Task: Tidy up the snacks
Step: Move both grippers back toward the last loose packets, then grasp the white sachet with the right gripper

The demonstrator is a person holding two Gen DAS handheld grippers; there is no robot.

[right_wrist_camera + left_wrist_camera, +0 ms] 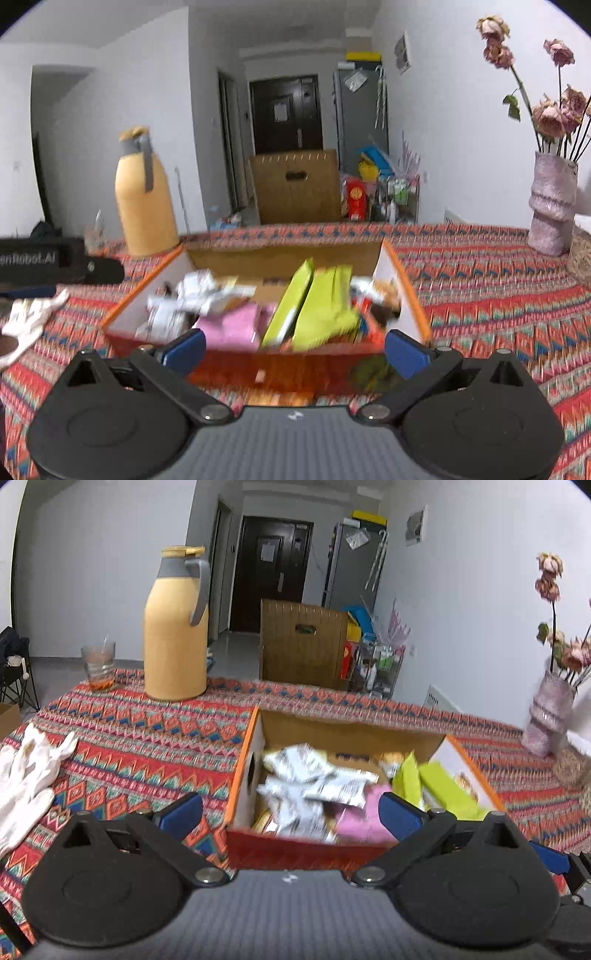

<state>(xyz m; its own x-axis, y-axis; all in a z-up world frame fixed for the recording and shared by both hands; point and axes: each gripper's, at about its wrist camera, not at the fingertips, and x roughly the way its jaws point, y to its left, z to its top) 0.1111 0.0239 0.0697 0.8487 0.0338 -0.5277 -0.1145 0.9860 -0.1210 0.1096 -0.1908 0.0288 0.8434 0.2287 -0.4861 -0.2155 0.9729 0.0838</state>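
Both grippers, left gripper (pixel 290 808) and right gripper (pixel 295 350): black linkage arms, silver pivot screws, blue finger pads (pixel 183 810), ribbed grey housing lower centre.

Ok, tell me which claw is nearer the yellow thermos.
Left. The left claw hovers at the snack box's near-left corner, on the side where the yellow thermos stands. The right claw fronts the box's near wall, further right.

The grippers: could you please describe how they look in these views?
Both the left gripper and right gripper have blue fingertips on black linkage arms with silver pivot bolts, round black housings and a grey ribbed body. White lettering marks the left one's side.
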